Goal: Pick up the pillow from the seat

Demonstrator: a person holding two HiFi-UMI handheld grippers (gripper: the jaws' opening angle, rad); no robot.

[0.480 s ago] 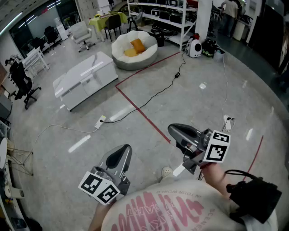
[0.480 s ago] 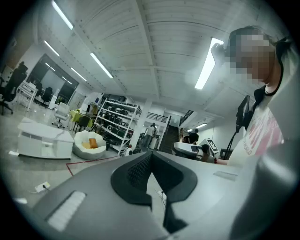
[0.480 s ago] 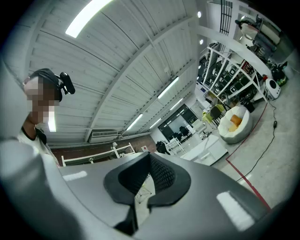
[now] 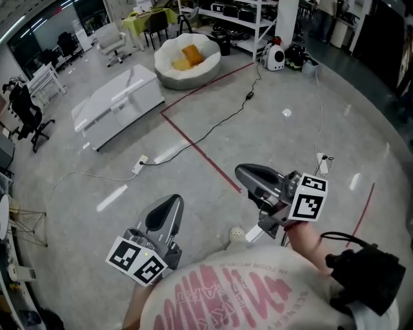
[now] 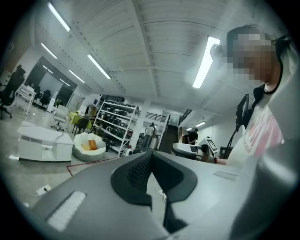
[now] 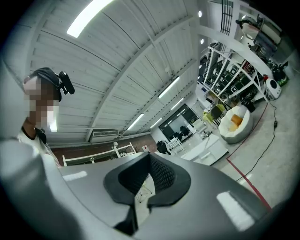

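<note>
We see the pillow point(image 4: 191, 54) lying in the seat point(image 4: 184, 80) far ahead of us; a low cabinet point(image 4: 116, 103) stands to its left, shelves point(image 4: 240, 19) behind.

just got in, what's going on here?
A person holds a left gripper and a right gripper, both shut and empty, out over the concrete floor. The orange pillow lies untouched in the white beanbag seat far across the room.

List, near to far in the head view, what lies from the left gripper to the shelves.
The left gripper, floor power strip, low white cabinet, round white seat with the orange pillow in it, metal shelves.
</note>
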